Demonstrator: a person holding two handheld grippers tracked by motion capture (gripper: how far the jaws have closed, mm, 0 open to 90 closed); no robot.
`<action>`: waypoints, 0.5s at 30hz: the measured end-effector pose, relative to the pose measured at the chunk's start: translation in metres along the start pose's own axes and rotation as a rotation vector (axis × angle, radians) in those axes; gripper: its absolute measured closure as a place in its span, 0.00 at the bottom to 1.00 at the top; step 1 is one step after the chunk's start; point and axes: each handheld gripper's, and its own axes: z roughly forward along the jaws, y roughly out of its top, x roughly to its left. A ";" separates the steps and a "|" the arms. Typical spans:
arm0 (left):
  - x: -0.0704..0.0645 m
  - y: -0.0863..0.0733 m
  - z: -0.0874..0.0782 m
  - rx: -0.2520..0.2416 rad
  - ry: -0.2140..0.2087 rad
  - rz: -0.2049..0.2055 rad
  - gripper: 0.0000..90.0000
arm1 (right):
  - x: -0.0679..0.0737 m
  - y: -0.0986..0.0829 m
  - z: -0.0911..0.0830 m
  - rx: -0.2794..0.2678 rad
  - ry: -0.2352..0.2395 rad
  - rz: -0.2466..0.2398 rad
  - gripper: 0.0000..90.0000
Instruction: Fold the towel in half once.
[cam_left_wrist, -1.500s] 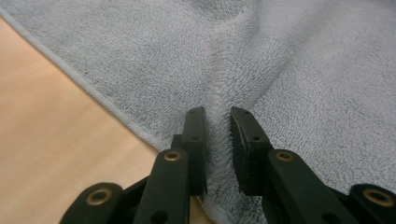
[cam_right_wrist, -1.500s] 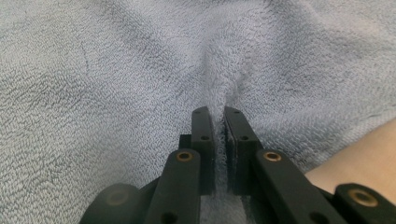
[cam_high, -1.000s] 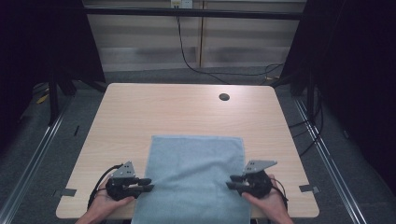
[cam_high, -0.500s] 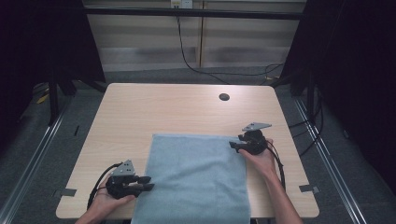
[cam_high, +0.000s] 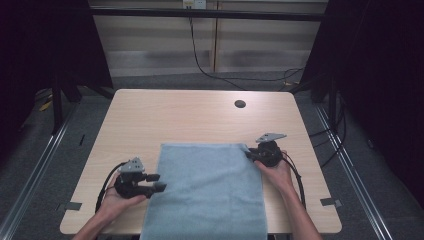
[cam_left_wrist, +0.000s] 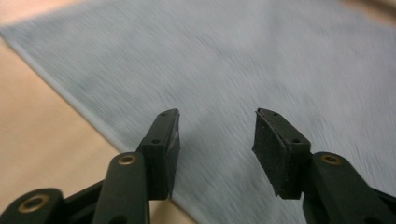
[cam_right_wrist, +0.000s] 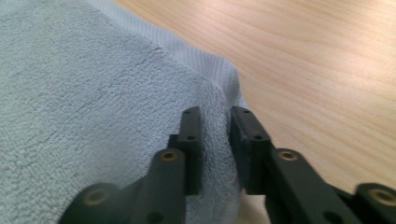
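Towel lies flat on the table up top, near edge overhanging, nothing folded yet. Left gripper view: jaws apart over its left edge. Right gripper view: jaws pinching the far right corner, so I'd guess the fold's just starting.

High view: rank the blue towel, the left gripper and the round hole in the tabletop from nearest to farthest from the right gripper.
1. Blue towel: its far right corner sits between the jaws of the right gripper.
2. Round hole: farther back on the table, slightly left of that gripper.
3. Left gripper: across the towel, at its near left edge, jaws apart.
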 end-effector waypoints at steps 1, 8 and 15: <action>0.006 0.005 0.003 -0.006 0.020 0.004 0.55 | 0.000 0.000 0.001 -0.005 0.008 -0.001 0.90; 0.050 0.027 0.027 -0.046 0.122 -0.136 0.49 | 0.005 0.001 0.003 -0.010 0.030 -0.005 0.94; 0.068 0.035 0.050 -0.035 0.186 -0.139 0.48 | 0.004 0.000 0.003 -0.015 0.035 0.006 0.93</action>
